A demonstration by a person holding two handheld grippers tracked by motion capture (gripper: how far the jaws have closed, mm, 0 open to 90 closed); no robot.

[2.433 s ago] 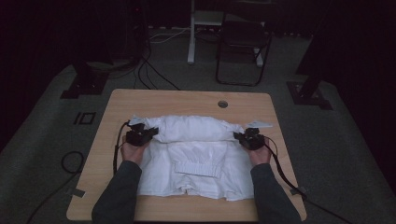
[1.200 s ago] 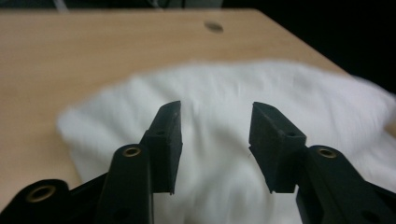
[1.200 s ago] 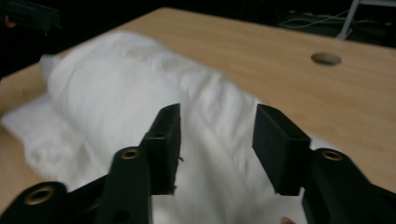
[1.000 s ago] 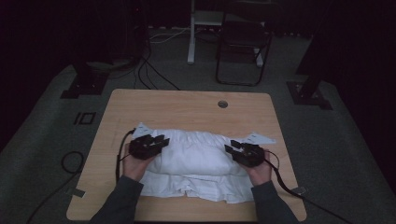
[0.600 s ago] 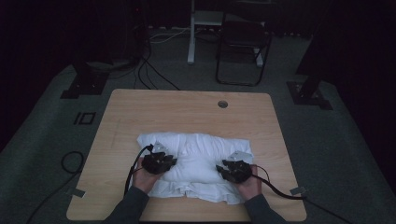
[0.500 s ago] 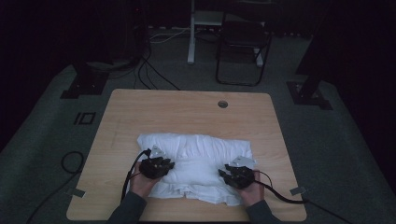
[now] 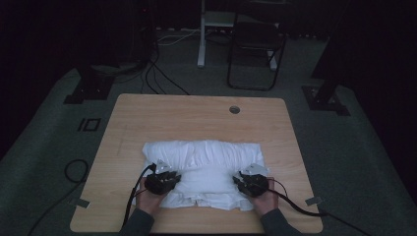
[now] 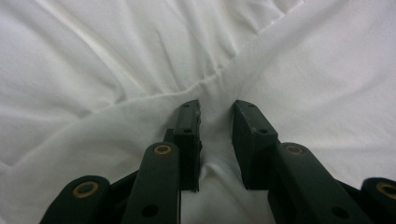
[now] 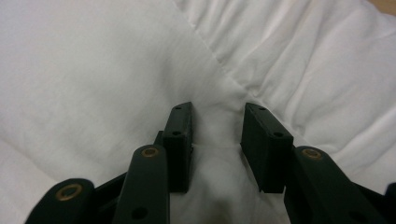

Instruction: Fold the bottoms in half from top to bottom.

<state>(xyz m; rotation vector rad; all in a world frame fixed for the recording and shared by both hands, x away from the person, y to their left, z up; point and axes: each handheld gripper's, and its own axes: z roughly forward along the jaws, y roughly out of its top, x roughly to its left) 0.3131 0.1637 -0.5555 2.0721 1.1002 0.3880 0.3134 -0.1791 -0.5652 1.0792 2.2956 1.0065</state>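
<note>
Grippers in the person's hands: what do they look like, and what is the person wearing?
The left gripper and right gripper are black, each topped by a grey three-cornered plate and trailing a black cable. Their jaws are flat black blocks on arms with brass-coloured rivets. The person wears dark grey sleeves.

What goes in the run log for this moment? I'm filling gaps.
work: folding cloth | left hand-held gripper: shut on cloth fold | right hand-held gripper: shut on cloth fold | both low at near edge, table
</note>
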